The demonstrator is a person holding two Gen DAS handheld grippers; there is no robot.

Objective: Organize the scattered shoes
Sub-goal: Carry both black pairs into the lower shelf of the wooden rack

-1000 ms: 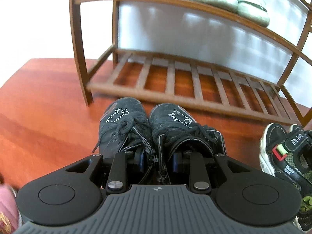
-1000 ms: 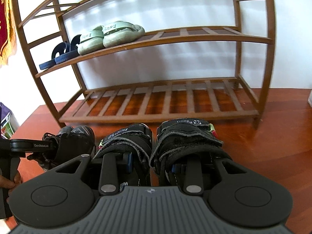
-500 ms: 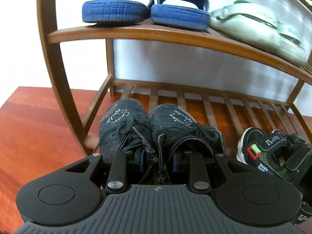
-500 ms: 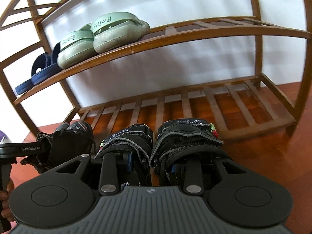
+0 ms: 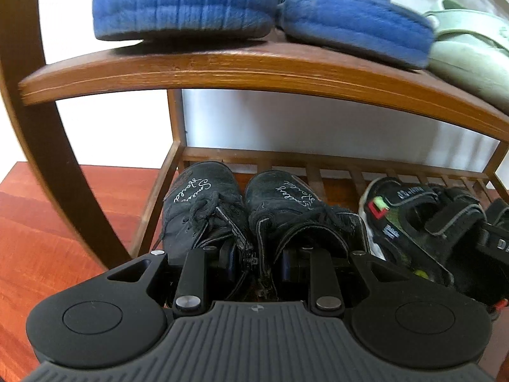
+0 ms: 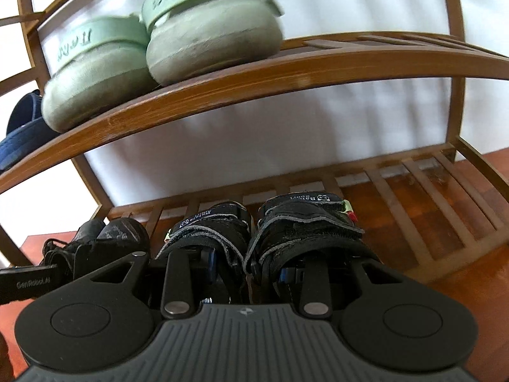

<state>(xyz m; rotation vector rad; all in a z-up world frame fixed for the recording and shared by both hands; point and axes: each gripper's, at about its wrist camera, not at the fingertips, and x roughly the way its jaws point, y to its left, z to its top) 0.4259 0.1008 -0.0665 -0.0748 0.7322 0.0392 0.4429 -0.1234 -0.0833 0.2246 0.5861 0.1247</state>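
Nearly there: the left gripper (image 5: 259, 262) is clamping the black boots (image 5: 241, 210), the right gripper (image 6: 251, 270) the strap sandals (image 6: 264, 226), both pairs hovering at twelve o'clock over the bottom shelf (image 6: 423, 197). Blue slippers (image 5: 254, 6) and green clogs (image 6: 159, 44) are already sitting on the shelf above (image 6: 286, 73); only setting down is remaining.

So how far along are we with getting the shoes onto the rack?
Done: the blue slippers and green sandals sit on the middle shelf. In hand: the left gripper grips the black boots as a pair, the right gripper the black strap sandals, both pairs over the bottom shelf. Left: set them down and let go. Whether other shoes lie elsewhere isn't visible.
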